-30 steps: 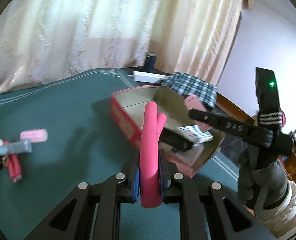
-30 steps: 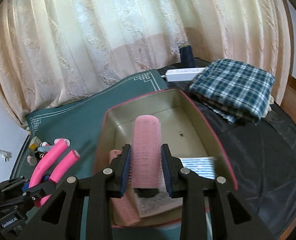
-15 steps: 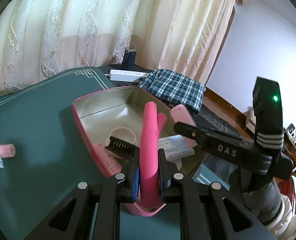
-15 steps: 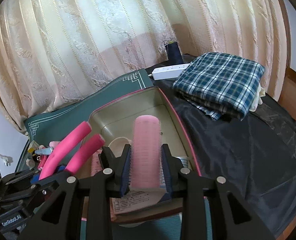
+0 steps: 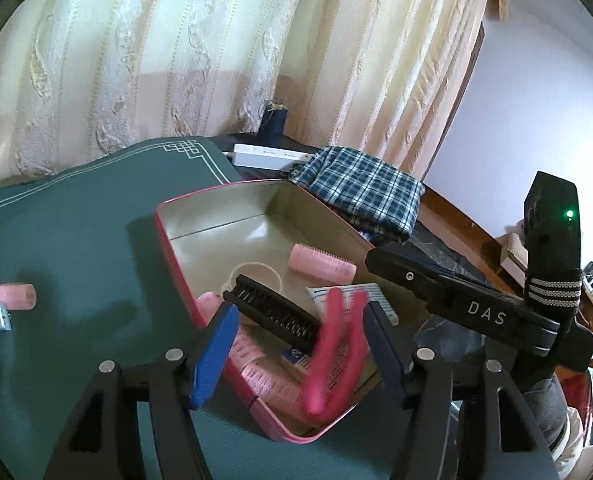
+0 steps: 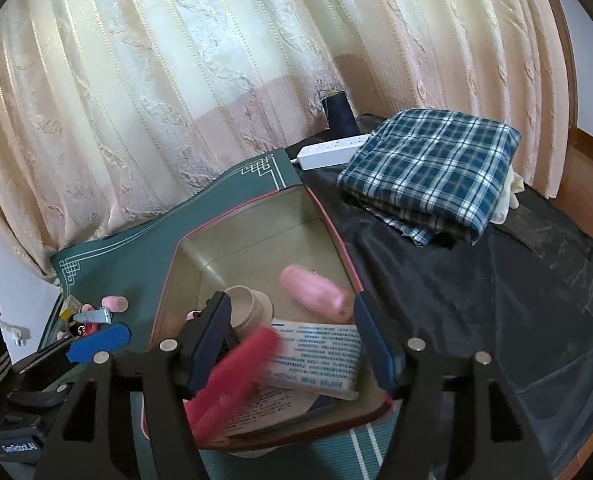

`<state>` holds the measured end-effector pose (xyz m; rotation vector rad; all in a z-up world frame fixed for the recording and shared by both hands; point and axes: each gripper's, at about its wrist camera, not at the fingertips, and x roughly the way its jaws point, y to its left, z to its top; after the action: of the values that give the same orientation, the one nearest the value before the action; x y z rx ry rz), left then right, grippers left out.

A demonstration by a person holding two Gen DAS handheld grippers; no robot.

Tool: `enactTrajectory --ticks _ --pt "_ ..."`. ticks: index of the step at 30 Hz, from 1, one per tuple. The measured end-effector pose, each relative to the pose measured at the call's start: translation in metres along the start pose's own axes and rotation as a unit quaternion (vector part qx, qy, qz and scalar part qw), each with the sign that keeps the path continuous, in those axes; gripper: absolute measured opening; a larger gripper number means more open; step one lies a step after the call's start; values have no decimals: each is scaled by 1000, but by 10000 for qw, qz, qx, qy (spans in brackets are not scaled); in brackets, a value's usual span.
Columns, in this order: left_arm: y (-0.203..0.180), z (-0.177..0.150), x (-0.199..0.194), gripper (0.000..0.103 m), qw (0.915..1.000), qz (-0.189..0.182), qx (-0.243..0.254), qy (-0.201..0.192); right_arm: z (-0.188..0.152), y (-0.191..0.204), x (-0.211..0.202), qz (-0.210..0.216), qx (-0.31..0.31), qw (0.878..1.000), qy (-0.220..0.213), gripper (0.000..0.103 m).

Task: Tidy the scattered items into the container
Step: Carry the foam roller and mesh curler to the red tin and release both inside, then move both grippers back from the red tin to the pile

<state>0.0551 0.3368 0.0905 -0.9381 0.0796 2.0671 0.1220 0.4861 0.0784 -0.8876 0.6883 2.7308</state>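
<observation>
While both jaws are opening, the left hand-held gripper (image 5: 296, 328) lets blurred pink foam rollers (image 5: 332, 354) drop into the tin (image 5: 176, 248); the right hand-held gripper's (image 6: 290, 342) freed velcro roller (image 6: 314, 290) lies inside it.

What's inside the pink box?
In the pink box lie a pink roller, a round jar, a printed packet, a black brush and pink bendy sticks. Whatever is underneath is hidden.
</observation>
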Motion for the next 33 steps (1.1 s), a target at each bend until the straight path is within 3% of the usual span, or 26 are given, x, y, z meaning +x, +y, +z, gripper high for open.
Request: enactTrajectory --ticks 15,23,33 --pt "46 -16 -31 66 9983 398 -405 -101 -4 43 2 223 -263 9994 58 71" --pt "92 -30 -58 66 9940 683 -825 -207 -14 98 9 467 -739 9961 123 72" --pt "163 -57 -99 66 9820 1218 -1393 -371 -38 168 31 746 -1258 9883 428 72"
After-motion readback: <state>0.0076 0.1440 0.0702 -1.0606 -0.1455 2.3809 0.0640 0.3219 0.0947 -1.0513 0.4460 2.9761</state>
